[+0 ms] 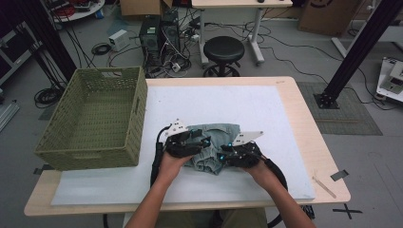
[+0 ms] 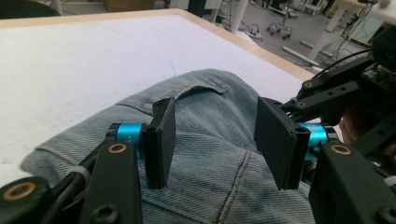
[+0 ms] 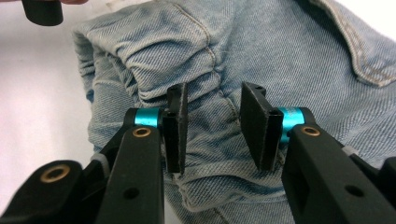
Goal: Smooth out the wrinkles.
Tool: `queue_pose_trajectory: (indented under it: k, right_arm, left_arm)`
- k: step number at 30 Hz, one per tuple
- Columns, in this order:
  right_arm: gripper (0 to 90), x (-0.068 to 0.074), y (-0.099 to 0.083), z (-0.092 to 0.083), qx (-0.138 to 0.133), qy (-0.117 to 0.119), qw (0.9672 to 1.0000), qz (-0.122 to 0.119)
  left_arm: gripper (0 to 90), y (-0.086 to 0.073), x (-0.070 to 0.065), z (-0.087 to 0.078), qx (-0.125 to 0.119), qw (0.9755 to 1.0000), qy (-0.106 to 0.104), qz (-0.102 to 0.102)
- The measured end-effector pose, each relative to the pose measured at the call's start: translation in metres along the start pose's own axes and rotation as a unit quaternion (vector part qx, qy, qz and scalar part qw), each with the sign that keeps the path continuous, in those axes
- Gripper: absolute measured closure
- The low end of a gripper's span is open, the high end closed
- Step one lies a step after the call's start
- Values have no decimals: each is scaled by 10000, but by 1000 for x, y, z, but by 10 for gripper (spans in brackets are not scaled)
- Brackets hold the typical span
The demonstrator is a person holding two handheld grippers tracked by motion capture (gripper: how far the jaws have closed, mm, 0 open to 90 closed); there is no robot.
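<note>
A folded light-blue denim garment [image 1: 216, 134] lies on the white mat [image 1: 266, 109] near the table's front. My left gripper [image 1: 202, 140] is at its left side. In the left gripper view the jaws [image 2: 215, 135] stand open just above the denim [image 2: 210, 93], with nothing pinched between the pads. My right gripper [image 1: 225, 151] is at the garment's front right. In the right gripper view it [image 3: 215, 126] stands open over bunched, wrinkled denim [image 3: 280, 51], and its pads do not press the cloth. The two grippers face each other, close together.
An olive woven basket [image 1: 95, 118] stands at the table's left end, partly over the edge. The wooden table [image 1: 309, 123] shows bare around the mat. Beyond the far edge are a black stool [image 1: 223, 50] and computer towers [image 1: 159, 35] on the floor.
</note>
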State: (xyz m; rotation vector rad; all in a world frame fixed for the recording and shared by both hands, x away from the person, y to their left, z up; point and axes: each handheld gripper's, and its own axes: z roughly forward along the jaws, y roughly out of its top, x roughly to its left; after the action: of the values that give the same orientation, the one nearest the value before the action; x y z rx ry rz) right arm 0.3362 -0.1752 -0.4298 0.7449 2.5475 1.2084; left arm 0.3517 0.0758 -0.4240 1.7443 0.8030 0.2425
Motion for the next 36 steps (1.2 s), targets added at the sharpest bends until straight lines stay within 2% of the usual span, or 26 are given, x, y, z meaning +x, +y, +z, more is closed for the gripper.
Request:
queue_pose_trajectory:
  k: [2, 4, 6, 8, 9, 11, 13, 16, 21, 23, 27, 29, 30, 31, 32, 34, 36]
  right_arm:
    - [634, -2, -1, -4, -54, 45, 10000, 57]
    - [592, -5, -3, -16, -362, 33, 9991, 211]
    - [600, -10, -9, -32, -762, 36, 9961, 453]
    - [659, -15, -16, -49, -1072, -169, 9921, 631]
    - [690, -18, -19, -52, -1056, -206, 9920, 660]
    - [741, -22, -25, -53, -638, -352, 9955, 612]
    - [773, -21, -31, -48, -261, -339, 9977, 521]
    - [796, -19, -40, -38, 219, -404, 9982, 382]
    - [804, -19, -47, -34, 330, -438, 9982, 224]
    - [805, -18, -48, -33, 303, -470, 9984, 95]
    - [797, -20, -51, -34, 213, -398, 9989, 128]
    - [677, -22, -47, -36, 242, -471, 9981, 306]
    - [648, -24, -45, -39, 105, -436, 9977, 517]
    - [620, -26, -43, -44, -150, -447, 9968, 653]
    - [579, -27, -40, -49, -397, -582, 9951, 700]
    - [542, -28, -31, -54, -646, -859, 9916, 718]
    - [532, -27, -18, -52, -773, -914, 9910, 602]
  left_arm:
    - [488, -3, -2, 6, 230, 9997, 12, 109]
    - [496, -6, -3, 7, 237, 9997, 30, 78]
    - [521, -8, -2, 7, 254, 9996, 25, 78]
    - [541, -11, -3, 7, 319, 9994, 66, 89]
    - [554, -13, -3, 7, 342, 9993, 77, 97]
    - [569, -15, -4, 8, 307, 9995, 109, 53]
    - [582, -16, -5, 8, 291, 9995, 127, 64]
    - [594, -16, -5, 7, 301, 9994, 133, 105]
    - [598, -17, -6, 8, 319, 9993, 148, 96]
    - [614, -17, -6, 8, 346, 9992, 138, 123]
    - [637, -21, -8, 7, 315, 9993, 129, 155]
    - [637, -21, -7, 6, 293, 9994, 128, 125]
    - [635, -21, -8, 5, 278, 9995, 122, 93]
    - [620, -20, -8, 4, 235, 9996, 131, 46]
    - [583, -19, -8, 3, 171, 9998, 140, -27]
    - [538, -15, -8, -1, 21, 9998, 181, 9]
    - [530, -14, -8, -4, -75, 9996, 276, 82]
